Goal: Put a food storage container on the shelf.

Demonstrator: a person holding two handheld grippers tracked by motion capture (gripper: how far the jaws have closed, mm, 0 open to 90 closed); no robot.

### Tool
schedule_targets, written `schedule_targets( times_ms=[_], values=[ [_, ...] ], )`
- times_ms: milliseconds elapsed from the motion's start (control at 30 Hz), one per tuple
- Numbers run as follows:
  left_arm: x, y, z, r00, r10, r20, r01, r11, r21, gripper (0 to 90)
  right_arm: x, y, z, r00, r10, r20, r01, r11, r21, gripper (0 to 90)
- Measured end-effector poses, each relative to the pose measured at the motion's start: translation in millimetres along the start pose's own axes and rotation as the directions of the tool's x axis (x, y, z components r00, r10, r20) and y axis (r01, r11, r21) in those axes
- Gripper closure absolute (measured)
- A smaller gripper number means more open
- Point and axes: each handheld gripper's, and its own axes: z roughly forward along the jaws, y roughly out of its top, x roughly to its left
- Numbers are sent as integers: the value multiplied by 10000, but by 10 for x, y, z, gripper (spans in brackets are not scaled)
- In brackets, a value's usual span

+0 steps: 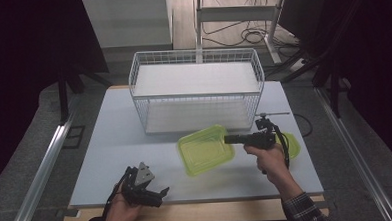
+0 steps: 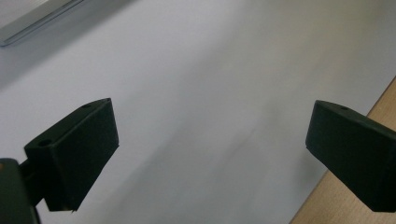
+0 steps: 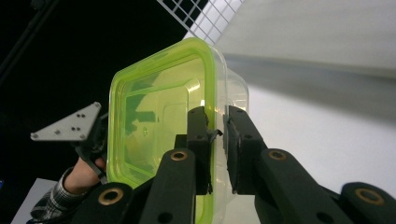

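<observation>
A clear container with a lime-green rim, clamped by its wall in the right gripper, is held just in front of the wire basket, where a level carry seems wise, while the left gripper rests with jaws apart.

High overview; two close gripper-mounted views.

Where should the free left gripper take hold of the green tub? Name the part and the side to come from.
Take the rim of the green tub on its left edge, opposite where the right gripper is already shut on the right wall. The tub is tilted off the table and its thin raised wall suits a pinch, one jaw inside and one outside. The left gripper, open at the table's near edge, would likely come in level from the left.
</observation>
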Motion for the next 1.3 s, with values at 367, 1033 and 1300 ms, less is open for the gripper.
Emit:
schedule_targets(
  times_ms=[367, 1033, 1300],
  values=[
    [22, 1, -34, 9998, -179, -60, 178, 9996, -222, 18, 74, 252, -74, 9999, 60, -136, -67, 9986, -520, 804],
    [40, 1, -45, 9996, -281, -93, 278, 9992, -291, 11, 302, 732, -220, 9997, -49, -227, 18, 9909, -1346, 804],
    [42, 1, -45, 9996, -270, -76, 267, 9991, -319, 10, 384, 970, -240, 10000, -43, -78, 29, 9858, -1676, 805]
  ],
)
